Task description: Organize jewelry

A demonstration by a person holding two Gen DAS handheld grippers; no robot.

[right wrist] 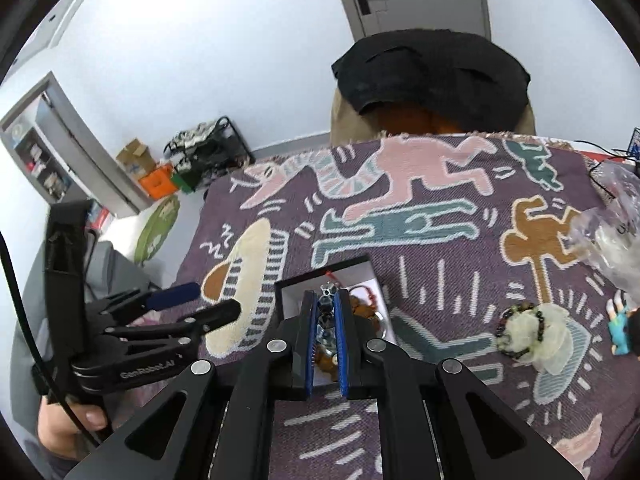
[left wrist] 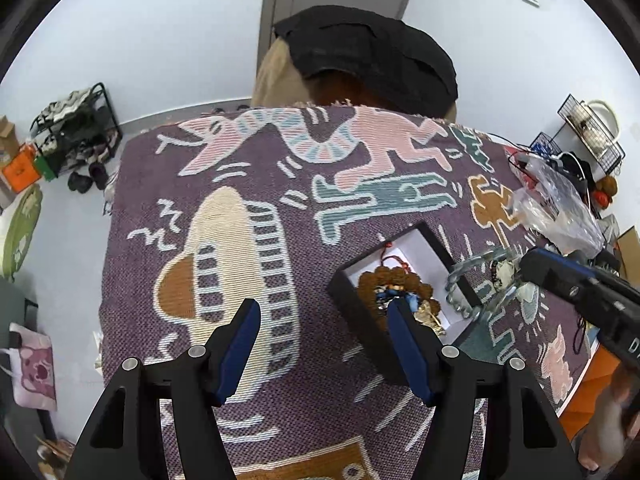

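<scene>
A black jewelry box [left wrist: 344,292] with a white lining lies open on the patterned purple cloth; it also shows in the right wrist view [right wrist: 290,294]. Brown bead bracelets [left wrist: 370,282] and red cord lie inside it. My right gripper [right wrist: 324,320] is shut on a dark and clear bead bracelet [right wrist: 325,316] and holds it just above the box. In the left wrist view the bracelet [left wrist: 466,280] hangs from the right gripper over the box's right edge. My left gripper [left wrist: 324,314] is open and empty, left of the box. A dark bead bracelet [right wrist: 520,330] lies on a pale pouch to the right.
A crumpled clear plastic bag [left wrist: 556,204] lies at the table's right. A small blue figurine [right wrist: 622,326] sits at the far right. A chair with black cloth [left wrist: 368,56] stands behind the table. A shoe rack [left wrist: 76,132] stands on the floor at left.
</scene>
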